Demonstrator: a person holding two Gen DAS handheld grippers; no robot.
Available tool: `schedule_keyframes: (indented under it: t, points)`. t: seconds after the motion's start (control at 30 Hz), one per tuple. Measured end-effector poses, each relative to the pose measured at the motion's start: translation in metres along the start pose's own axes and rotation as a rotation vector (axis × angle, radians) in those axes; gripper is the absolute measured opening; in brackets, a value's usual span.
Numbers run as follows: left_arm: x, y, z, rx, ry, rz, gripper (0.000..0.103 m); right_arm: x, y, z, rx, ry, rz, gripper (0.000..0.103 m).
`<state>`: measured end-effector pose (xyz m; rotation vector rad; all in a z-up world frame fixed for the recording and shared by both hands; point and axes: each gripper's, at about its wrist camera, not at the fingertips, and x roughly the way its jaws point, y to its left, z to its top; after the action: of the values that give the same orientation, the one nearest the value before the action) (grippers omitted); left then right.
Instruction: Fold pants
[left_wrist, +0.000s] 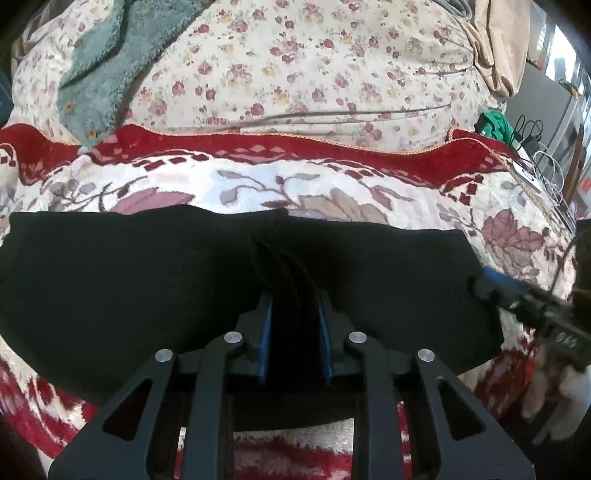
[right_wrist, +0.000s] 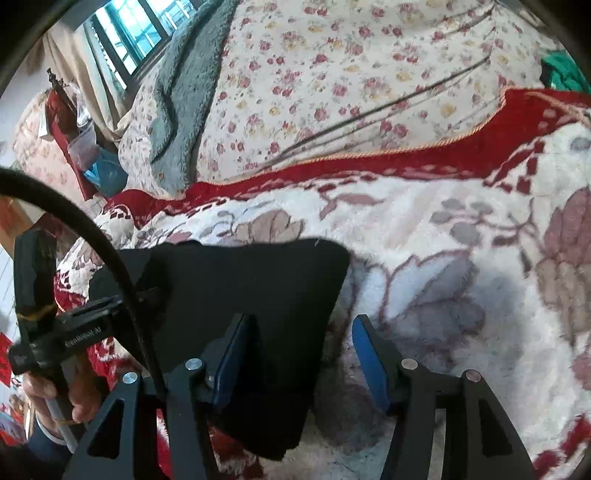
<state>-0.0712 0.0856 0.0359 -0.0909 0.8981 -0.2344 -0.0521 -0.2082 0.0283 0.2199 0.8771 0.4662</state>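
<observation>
Lying folded into a compact black slab, the pants (left_wrist: 147, 288) rest on the red-and-white floral blanket (left_wrist: 332, 192) that covers the bed. The left gripper (left_wrist: 295, 314) sits over the slab's middle, its fingers (left_wrist: 266, 325) narrowly parted with dark cloth between them; whether they pinch it, I cannot tell. The right gripper (right_wrist: 306, 354) stands at the slab's right edge, fingers (right_wrist: 365, 354) spread, that edge between them, unpinched. Folding looks nearly finished. Beyond the blanket's red border lies a rose-print sheet (left_wrist: 295, 66) and a grey-green fleece (left_wrist: 99, 74). Next probably comes smoothing or letting go.

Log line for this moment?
pants: folded, on blanket | left gripper: shut on pants | right gripper: open, at pants edge
</observation>
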Motion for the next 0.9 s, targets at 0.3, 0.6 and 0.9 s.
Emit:
schedule_keyframes:
  t: [0.3, 0.6, 0.9]
  points:
    - [-0.041, 0.021, 0.004, -0.022, -0.113, 0.160, 0.024, -0.028, 0.051, 0.024, -0.102, -0.108, 0.102, 0.056]
    - [-0.070, 0.084, -0.007, -0.143, -0.139, 0.280, 0.037, 0.024, 0.127, 0.042, -0.220, -0.060, 0.247, 0.056]
    - [-0.082, 0.142, -0.021, -0.285, -0.113, 0.333, 0.037, 0.077, 0.195, 0.051, -0.325, 0.018, 0.335, 0.056]
